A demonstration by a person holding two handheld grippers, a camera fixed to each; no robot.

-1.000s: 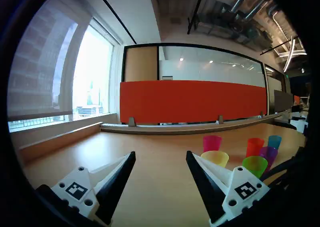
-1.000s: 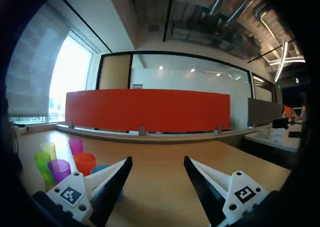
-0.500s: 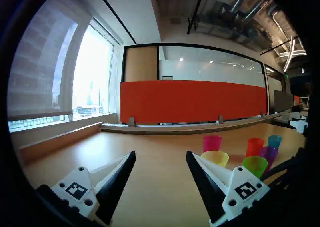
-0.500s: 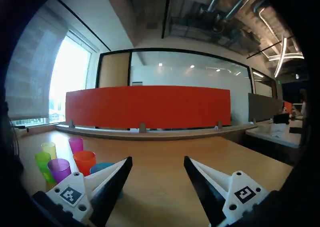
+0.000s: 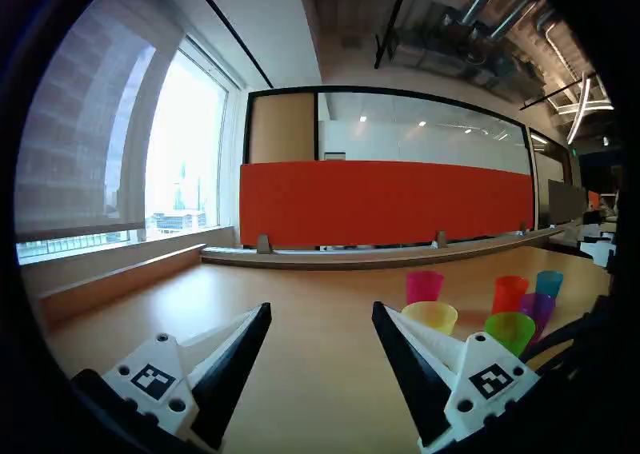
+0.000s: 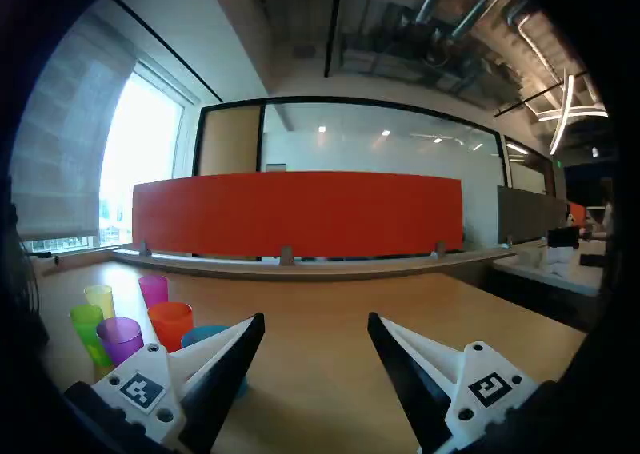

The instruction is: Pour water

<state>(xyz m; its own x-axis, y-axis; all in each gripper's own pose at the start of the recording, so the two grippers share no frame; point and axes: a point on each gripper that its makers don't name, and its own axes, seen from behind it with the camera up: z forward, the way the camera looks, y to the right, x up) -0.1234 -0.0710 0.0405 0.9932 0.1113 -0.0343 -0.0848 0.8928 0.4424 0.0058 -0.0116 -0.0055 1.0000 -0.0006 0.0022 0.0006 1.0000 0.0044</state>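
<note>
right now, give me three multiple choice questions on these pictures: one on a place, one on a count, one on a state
1. In the left gripper view, where do the cups stand?
A. on the window sill
B. on the table, right of the fingers
C. between the fingers

2. How many cups are there?
A. three
B. nine
C. six

3. How is the right gripper?
A. open and empty
B. shut on a cup
C. shut on nothing

Answers:
1 B: the group stands on the wood beyond the right-hand finger.
2 C: pink, yellow, orange, blue, purple and green, one each.
3 A: its fingers are spread, with bare table between them.
</note>
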